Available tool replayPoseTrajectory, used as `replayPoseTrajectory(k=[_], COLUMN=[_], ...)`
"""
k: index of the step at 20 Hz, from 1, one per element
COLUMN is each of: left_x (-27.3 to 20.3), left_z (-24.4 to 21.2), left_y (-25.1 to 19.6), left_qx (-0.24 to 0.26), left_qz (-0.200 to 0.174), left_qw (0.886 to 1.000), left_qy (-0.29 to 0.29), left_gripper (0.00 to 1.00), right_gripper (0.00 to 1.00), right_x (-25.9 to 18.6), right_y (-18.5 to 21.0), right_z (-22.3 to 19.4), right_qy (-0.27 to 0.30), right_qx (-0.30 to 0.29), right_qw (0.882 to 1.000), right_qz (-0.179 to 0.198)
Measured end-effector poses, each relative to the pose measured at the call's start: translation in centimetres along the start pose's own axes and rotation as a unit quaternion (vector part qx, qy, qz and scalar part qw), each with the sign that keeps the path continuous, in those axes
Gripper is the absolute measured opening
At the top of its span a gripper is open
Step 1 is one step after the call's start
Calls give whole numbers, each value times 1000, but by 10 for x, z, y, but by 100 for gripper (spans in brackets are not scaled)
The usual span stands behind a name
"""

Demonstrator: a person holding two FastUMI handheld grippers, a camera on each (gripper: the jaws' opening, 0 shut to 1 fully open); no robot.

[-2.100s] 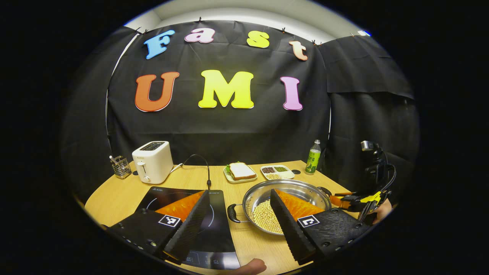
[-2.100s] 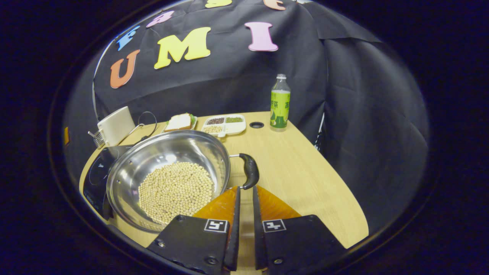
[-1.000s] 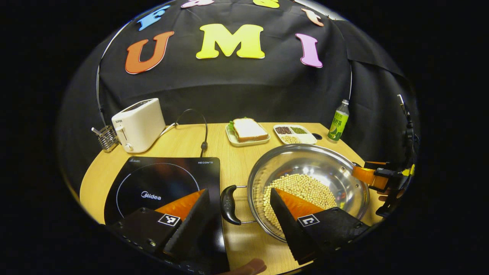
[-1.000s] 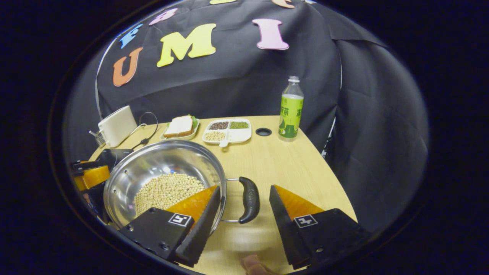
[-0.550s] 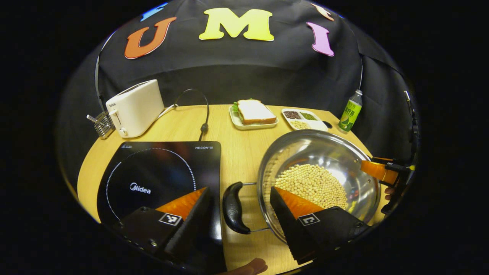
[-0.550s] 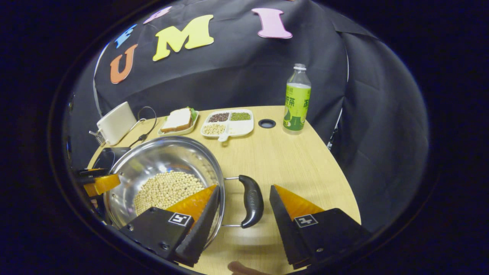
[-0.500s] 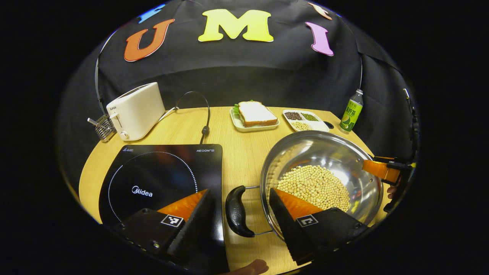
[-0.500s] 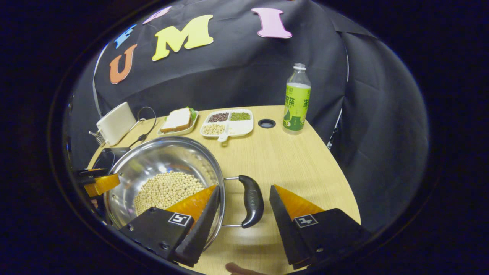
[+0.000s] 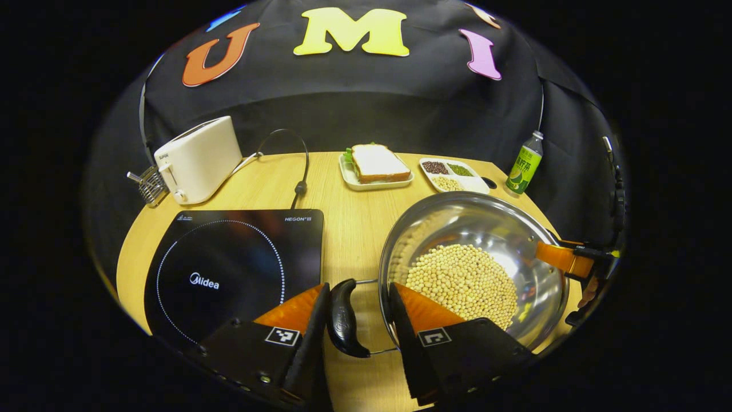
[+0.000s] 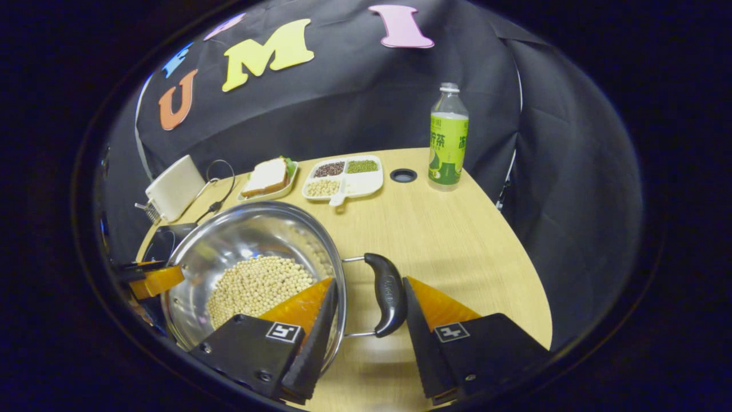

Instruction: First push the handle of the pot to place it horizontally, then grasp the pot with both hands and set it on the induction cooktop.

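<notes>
I see a white toaster (image 9: 197, 160) at the back left of the wooden bench (image 9: 343, 229), a wire rack (image 9: 150, 186) just beside it. A sandwich on a plate (image 9: 376, 167) sits mid-back — next to it a divided tray of grains (image 9: 454, 175), then a green bottle (image 10: 448, 137) standing upright near a round hole (image 10: 404, 175).
</notes>
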State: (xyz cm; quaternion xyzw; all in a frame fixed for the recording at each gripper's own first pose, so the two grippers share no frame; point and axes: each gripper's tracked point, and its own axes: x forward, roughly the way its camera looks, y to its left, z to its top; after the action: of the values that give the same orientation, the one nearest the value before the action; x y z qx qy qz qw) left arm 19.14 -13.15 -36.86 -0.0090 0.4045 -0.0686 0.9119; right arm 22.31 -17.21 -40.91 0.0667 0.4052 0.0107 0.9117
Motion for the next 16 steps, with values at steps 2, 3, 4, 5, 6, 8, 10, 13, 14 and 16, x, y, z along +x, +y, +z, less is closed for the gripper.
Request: replayPoseTrajectory(k=[2, 3, 4, 5, 6, 8, 10, 13, 14, 16], left_x=[1, 1, 3, 2, 2, 1, -2, -12, -17, -29], left_z=[1, 2, 3, 4, 3, 2, -1, 2, 5, 13], left_y=[-2, -2, -2, -2, -4, -7, -13, -18, -19, -19], left_qx=[-14, -20, -18, -10, -7, -5, -2, 3, 6, 12], left_qz=[-18, -23, -25, -24, -26, -34, -42, -48, -50, -52], left_qw=[1000, 1000, 999, 1000, 1000, 999, 999, 999, 999, 999], left_qy=[6, 8, 10, 9, 11, 17, 21, 14, 7, -5], left_gripper=[60, 59, 46, 56, 55, 54, 51, 60, 51, 51], right_gripper=[70, 67, 68, 65, 65, 64, 63, 64, 63, 62], right_x=[-2, -4, -7, -9, -11, -17, -26, -40, -47, -63], right_y=[0, 0, 0, -1, -1, -4, -8, -11, -11, -8], right_z=[-1, -2, -4, -5, -6, -9, -12, -15, -13, -8], right_qy=[-2, -1, 0, -1, -1, 1, 0, 1, -4, -15], right_qx=[8, 10, 10, 10, 13, 18, 23, 31, 34, 33], right_qw=[1000, 1000, 1000, 1000, 1000, 999, 999, 998, 998, 998], right_qz=[-4, -9, -16, -21, -26, -32, -40, -47, -48, -50])
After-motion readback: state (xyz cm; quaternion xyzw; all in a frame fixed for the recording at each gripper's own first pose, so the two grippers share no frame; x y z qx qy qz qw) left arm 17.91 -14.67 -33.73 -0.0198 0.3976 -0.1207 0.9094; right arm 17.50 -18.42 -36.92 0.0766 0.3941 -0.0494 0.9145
